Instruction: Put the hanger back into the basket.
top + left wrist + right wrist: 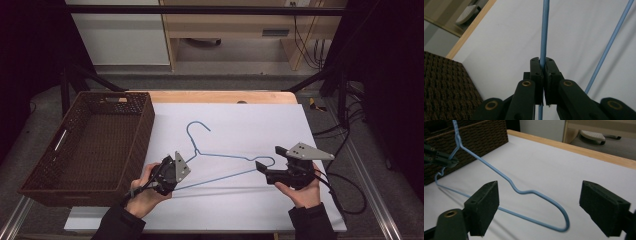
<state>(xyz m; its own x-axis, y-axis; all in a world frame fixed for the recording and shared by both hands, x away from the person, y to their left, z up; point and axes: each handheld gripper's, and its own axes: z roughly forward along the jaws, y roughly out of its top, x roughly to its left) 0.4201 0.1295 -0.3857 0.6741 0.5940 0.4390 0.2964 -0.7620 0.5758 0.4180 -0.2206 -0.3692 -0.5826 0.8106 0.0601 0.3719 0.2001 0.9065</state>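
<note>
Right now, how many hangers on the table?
1. The blue wire hanger lies mid-table on the white sheet; the left tool clamps its left shoulder, the right tool sits open at its right end. The basket looks empty.

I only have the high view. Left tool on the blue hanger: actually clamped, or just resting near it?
Observer: Clamped. In the left gripper view the left tool has its jaws shut on one wire of the hanger.
Operator: And the right one?
Observer: Open. In the right gripper view the right tool has its jaws wide apart, the hanger's rounded end lying between them, untouched.
Operator: What's beside the left tool?
Observer: The brown woven basket, close on that view's left.
</note>
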